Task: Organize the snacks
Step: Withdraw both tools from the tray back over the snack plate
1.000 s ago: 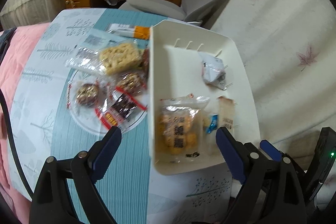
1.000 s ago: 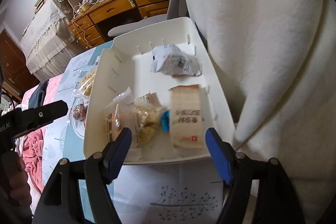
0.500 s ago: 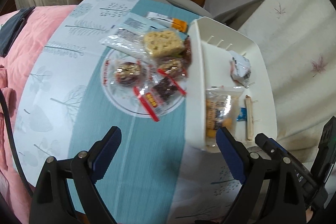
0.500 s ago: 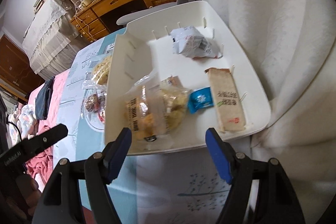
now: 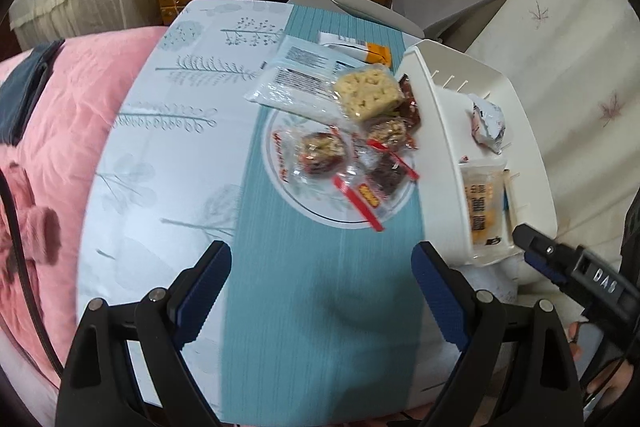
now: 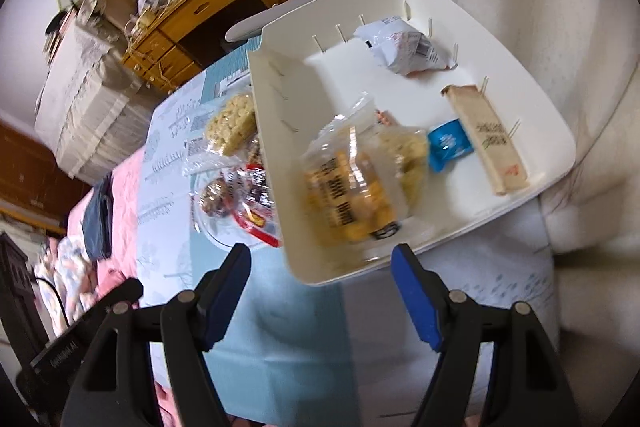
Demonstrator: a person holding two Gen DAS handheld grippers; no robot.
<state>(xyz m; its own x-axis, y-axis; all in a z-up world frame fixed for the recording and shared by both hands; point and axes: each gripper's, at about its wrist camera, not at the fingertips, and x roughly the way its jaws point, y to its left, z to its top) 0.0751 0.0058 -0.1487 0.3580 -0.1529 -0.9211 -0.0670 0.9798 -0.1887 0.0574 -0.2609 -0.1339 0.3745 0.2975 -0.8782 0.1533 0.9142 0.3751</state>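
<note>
Both grippers empty, jaws apart, over teal-striped tablecloth (image 5: 320,287).
Left gripper (image 5: 321,267) wide open; right gripper (image 6: 321,273) partly open; wrapped snacks piled on round glass plate (image 5: 320,217), more in white plastic tray (image 6: 536,115) beside it.

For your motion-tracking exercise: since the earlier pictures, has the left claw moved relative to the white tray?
Yes. The left claw has shifted left, away from the white tray; it now hangs open over the teal table runner, with the tray at its right.
</note>
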